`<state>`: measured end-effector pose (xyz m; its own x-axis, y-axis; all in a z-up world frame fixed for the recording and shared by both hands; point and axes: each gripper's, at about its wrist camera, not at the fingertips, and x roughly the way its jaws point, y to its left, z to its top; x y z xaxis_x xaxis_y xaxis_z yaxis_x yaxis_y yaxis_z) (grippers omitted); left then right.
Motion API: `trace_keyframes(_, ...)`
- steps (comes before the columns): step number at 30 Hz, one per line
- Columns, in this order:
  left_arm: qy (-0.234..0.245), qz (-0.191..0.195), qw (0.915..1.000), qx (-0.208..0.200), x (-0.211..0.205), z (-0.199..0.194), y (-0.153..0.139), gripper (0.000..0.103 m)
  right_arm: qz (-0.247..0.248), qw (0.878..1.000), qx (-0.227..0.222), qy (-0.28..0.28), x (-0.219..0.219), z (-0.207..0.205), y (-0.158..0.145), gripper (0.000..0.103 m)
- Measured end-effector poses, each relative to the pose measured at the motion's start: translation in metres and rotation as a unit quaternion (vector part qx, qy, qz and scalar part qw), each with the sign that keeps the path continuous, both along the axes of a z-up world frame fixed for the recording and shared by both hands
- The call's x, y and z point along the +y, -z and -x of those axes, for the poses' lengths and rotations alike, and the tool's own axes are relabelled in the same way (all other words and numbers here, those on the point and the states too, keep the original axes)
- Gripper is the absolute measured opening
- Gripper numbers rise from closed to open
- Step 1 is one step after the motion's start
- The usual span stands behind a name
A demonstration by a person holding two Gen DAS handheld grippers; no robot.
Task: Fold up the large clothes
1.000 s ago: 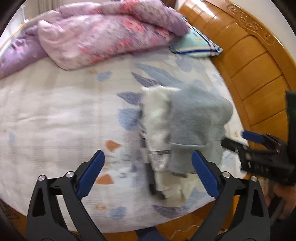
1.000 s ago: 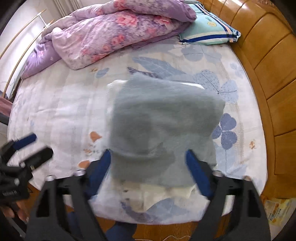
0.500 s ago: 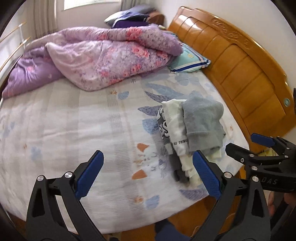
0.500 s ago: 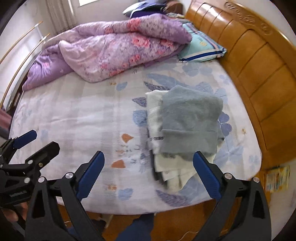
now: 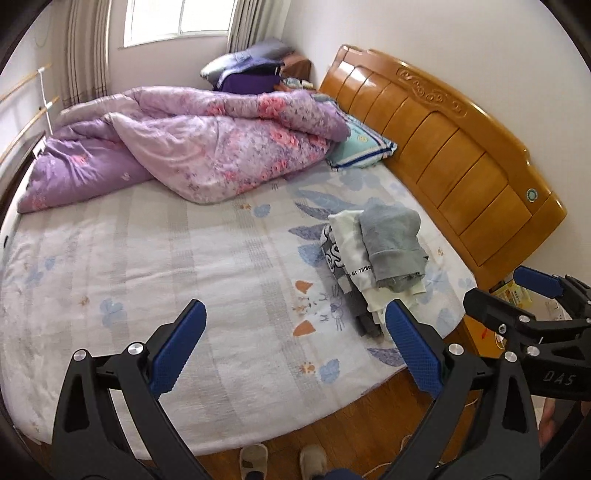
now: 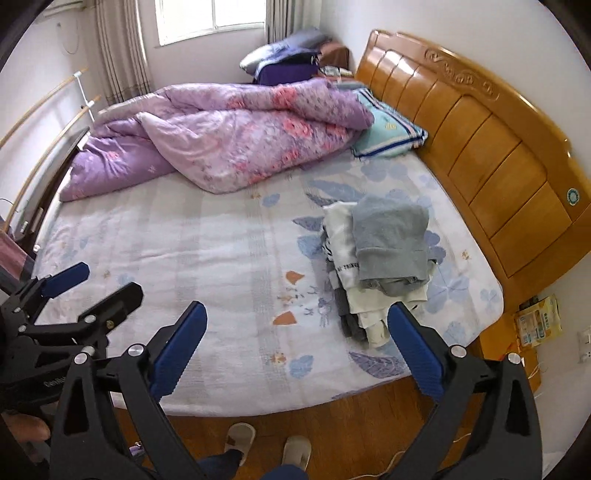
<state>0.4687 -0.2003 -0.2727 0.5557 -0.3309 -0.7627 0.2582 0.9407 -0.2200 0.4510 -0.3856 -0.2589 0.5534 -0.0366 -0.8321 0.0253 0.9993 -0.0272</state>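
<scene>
— So, how did the two tools stand?

— Both were spread wide with nothing between the blue pads. The left gripper (image 5: 293, 339) hung over the near edge of the bed, and the right gripper (image 6: 295, 341) did the same; each showed in the other's camera, the right one at three o'clock in the left view (image 5: 517, 306), the left one at nine o'clock in the right view (image 6: 70, 299), jaws apart there too.

— And the clothes?

— A folded grey knit garment (image 6: 391, 243) lay on top of a stack of folded clothes (image 6: 354, 295), with a white printed piece and darker ones under it. The stack sat on the white sheet with blue leaf print (image 6: 184, 251), toward two o'clock from the right gripper, near the wooden headboard (image 6: 498, 147) and clear of both tools.

— What lay further out?

— At about eleven to twelve o'clock a crumpled purple floral quilt (image 5: 192, 155) covered the far side of the bed, touching a teal pillow with blue stripes (image 5: 364, 147) against the headboard. Beyond that stood a window with curtains (image 6: 207, 18). At six o'clock, a pair of pale slippers (image 6: 266, 443) rested on the wooden floor.
</scene>
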Motion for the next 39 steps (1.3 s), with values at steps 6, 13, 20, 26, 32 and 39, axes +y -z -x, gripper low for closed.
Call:
trace_keyframes(6, -0.01, 0.007, 0.9997, -0.021, 0.017, 0.046, -0.031, 0.098, -0.003, 0.999, -0.029, -0.013, 0.017, 0.043, -0.026, 0.095)
trace_keyframes(13, -0.039, 0.008, 0.9954, -0.087, 0.027, 0.125, -0.068, 0.098, -0.014, 0.997, -0.071, -0.035, 0.021, 0.109, -0.054, 0.095)
trace_keyframes(20, -0.083, -0.019, 0.9857, -0.145, 0.026, 0.222, -0.101, 0.098, -0.025, 0.991, -0.107, -0.073, 0.019, 0.183, -0.075, 0.095)
trace_keyframes(26, -0.113, -0.055, 0.9754, -0.181, 0.019, 0.296, -0.13, 0.098, -0.036, 0.986, -0.133, -0.09, 0.014, 0.245, -0.093, 0.095)
trace_keyframes(32, -0.127, -0.08, 0.9644, -0.218, 0.018, 0.355, -0.163, 0.098, -0.045, 0.981, -0.156, -0.102, 0.015, 0.292, -0.12, 0.095)
trace_keyframes(39, -0.138, -0.087, 0.958, -0.236, 0.024, 0.402, -0.183, 0.098, -0.024, 0.976, -0.192, -0.103, 0.021, 0.335, -0.143, 0.095)
